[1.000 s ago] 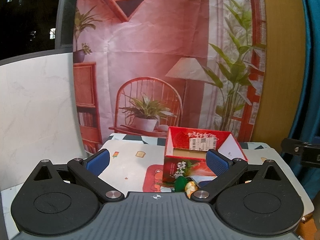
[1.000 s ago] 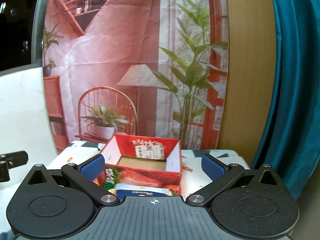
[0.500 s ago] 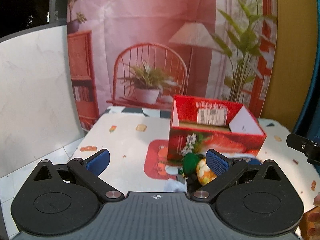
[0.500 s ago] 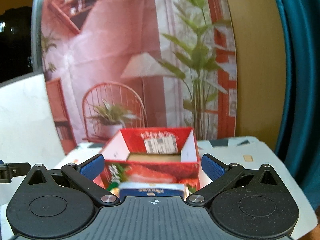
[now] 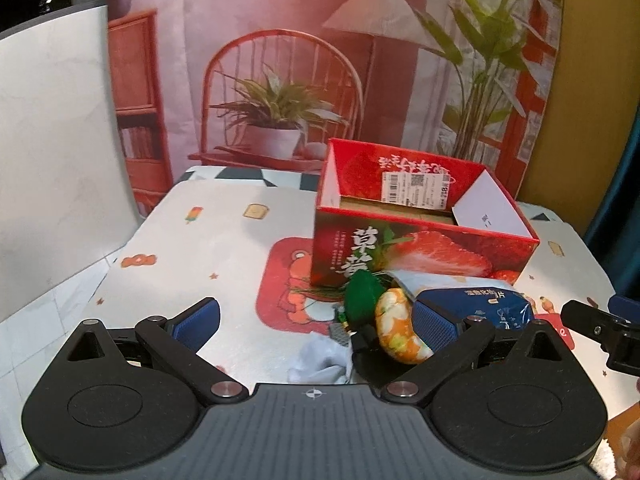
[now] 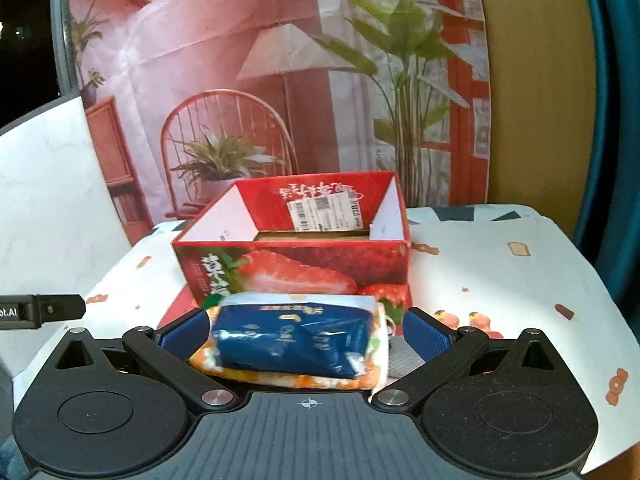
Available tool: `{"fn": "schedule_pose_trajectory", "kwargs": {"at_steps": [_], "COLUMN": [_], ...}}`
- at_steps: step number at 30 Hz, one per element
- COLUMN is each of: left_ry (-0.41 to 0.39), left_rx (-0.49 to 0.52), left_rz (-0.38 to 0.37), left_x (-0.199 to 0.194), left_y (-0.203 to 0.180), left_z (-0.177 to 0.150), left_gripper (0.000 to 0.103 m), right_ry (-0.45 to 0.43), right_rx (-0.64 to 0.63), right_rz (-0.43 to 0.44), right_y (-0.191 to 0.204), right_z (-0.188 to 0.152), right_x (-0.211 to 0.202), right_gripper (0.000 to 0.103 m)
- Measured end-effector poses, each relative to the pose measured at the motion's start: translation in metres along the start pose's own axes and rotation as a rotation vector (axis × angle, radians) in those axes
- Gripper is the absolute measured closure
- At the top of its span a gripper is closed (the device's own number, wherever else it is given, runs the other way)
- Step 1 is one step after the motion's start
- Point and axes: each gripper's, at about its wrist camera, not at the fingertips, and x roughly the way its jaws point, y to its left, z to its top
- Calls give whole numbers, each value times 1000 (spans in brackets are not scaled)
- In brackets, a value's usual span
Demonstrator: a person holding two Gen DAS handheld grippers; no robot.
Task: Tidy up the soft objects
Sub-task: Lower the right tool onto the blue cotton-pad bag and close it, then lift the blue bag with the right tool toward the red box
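Left claw (image 5: 316, 316) jaws apart, gripping nothing; green plush (image 5: 362, 294) and orange patterned soft item (image 5: 398, 330) lie just ahead by its right finger. Right claw (image 6: 306, 330) jaws apart, blue packet (image 6: 292, 340) between them, red box (image 6: 296, 256) beyond on the table (image 6: 500, 280).

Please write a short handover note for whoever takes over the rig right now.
Left hand-held gripper: open, holds nothing, low over the table.
Right hand-held gripper: open, with the blue tissue pack between its fingers, not clamped.
Things: the pack lies on the orange-and-white cloth, just in front of the red strawberry box. A green soft item and a pale blue cloth lie beside them.
Done: nothing soft visible in the box.
Left: pick up the soft items and put them into the box, probably the tissue pack first.
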Motion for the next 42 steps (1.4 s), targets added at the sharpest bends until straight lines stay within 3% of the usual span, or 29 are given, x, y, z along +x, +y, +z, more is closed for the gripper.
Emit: {"fn": "schedule_pose_trajectory", "kwargs": {"at_steps": [8, 14, 19, 23, 27, 36, 42], "left_ry": [20, 40, 92, 97, 65, 138, 191], "left_rx": [85, 84, 59, 34, 18, -31, -15], "left_rz": [-63, -182, -209, -238, -249, -301, -363], "left_x": [52, 110, 136, 139, 136, 120, 118], "left_y": [-31, -40, -38, -33, -34, -36, -43], "left_z": [18, 42, 62, 65, 56, 33, 19], "left_gripper": [1, 5, 9, 11, 18, 34, 46], "right_ry": [61, 45, 150, 187, 138, 114, 144], "right_rx": [68, 49, 7, -14, -29, -33, 77], "right_rz": [30, 56, 50, 55, 71, 84, 117], "right_y": [-30, -44, -42, -33, -31, -29, -43], "right_z": [3, 15, 40, 47, 44, 15, 1], "right_x": [40, 86, 123, 129, 132, 109, 110], "right_gripper": [0, 1, 6, 6, 6, 13, 23]}}
